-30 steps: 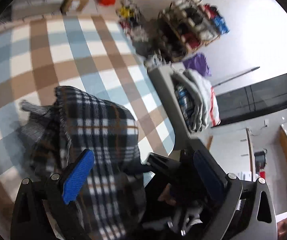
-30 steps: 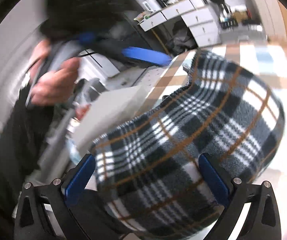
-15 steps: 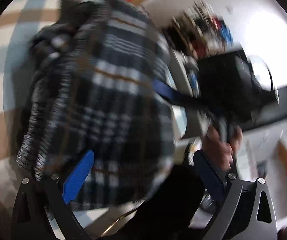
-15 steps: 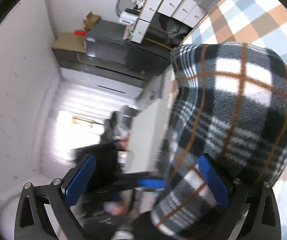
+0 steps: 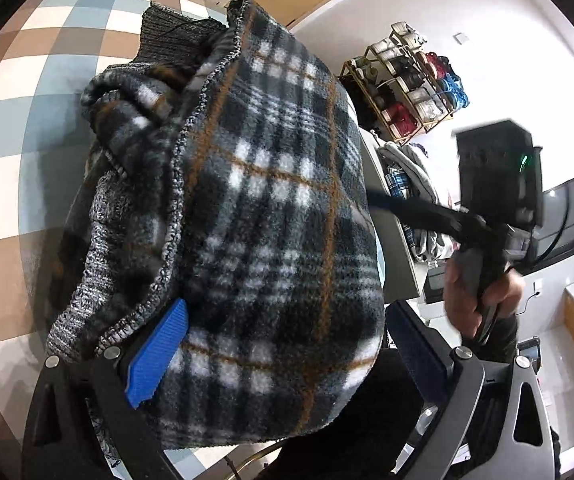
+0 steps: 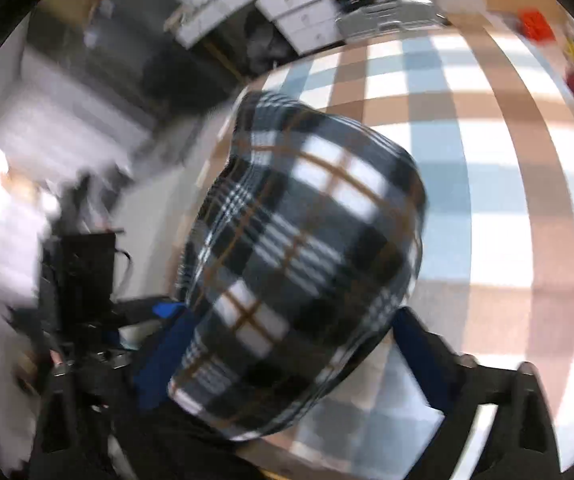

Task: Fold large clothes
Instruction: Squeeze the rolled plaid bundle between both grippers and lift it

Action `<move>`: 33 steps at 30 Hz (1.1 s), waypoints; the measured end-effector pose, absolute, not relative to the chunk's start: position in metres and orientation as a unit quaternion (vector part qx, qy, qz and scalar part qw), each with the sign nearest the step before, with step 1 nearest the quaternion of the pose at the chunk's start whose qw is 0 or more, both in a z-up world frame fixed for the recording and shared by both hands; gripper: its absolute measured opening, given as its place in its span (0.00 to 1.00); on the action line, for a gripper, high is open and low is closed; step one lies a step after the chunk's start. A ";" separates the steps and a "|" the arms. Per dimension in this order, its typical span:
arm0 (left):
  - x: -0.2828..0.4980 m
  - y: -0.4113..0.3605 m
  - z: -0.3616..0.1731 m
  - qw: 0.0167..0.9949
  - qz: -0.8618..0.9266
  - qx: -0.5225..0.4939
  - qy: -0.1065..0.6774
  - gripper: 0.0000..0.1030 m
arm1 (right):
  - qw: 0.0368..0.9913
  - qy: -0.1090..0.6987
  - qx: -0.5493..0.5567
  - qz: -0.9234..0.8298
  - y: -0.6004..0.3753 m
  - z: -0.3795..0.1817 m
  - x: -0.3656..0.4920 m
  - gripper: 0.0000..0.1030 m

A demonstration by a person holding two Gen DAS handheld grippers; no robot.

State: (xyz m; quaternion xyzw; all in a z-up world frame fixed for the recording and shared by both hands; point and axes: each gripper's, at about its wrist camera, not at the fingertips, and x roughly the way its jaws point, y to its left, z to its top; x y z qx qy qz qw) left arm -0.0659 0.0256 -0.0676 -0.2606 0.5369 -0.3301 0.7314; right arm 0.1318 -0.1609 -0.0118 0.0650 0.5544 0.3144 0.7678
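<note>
A black, white and brown plaid fleece garment (image 5: 279,216) lies bunched on the checked tablecloth (image 5: 19,120), its grey knit lining showing at the left. My left gripper (image 5: 287,352) is open around its near end, with the left blue pad (image 5: 157,354) against the edge. A hand (image 5: 479,292) holds the right tool, one finger of which reaches the garment's right side. In the blurred right wrist view the garment (image 6: 307,248) bulges between the fingers of my right gripper (image 6: 287,348). Its jaws are closing, and I cannot tell if the pads press.
A shoe rack (image 5: 407,80) stands by the far wall. Beside the table is a grey bin (image 5: 399,216) holding folded clothes. White drawers (image 6: 299,12) and a red object (image 6: 535,24) sit beyond the tablecloth (image 6: 507,200).
The left gripper has sunk onto the garment, which now fills the space between its fingers. The right view has swung round, and its pads stand slightly closer together around the bundle.
</note>
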 end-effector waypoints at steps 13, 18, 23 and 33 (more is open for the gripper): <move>-0.072 0.042 -0.082 0.738 -0.357 -0.280 0.500 0.92 | 0.702 0.643 -0.142 0.271 -0.089 -0.051 0.155 0.75; -0.074 0.055 -0.090 0.733 -0.363 -0.305 0.489 0.85 | 0.700 0.643 -0.157 0.268 -0.083 -0.059 0.157 0.77; -0.084 0.060 -0.087 0.734 -0.359 -0.313 0.483 0.85 | 0.722 0.626 -0.140 0.260 -0.086 -0.057 0.147 0.84; -0.074 0.052 -0.013 0.771 -0.286 -0.267 0.502 0.85 | 0.757 0.544 0.164 0.324 -0.222 -0.027 0.105 1.00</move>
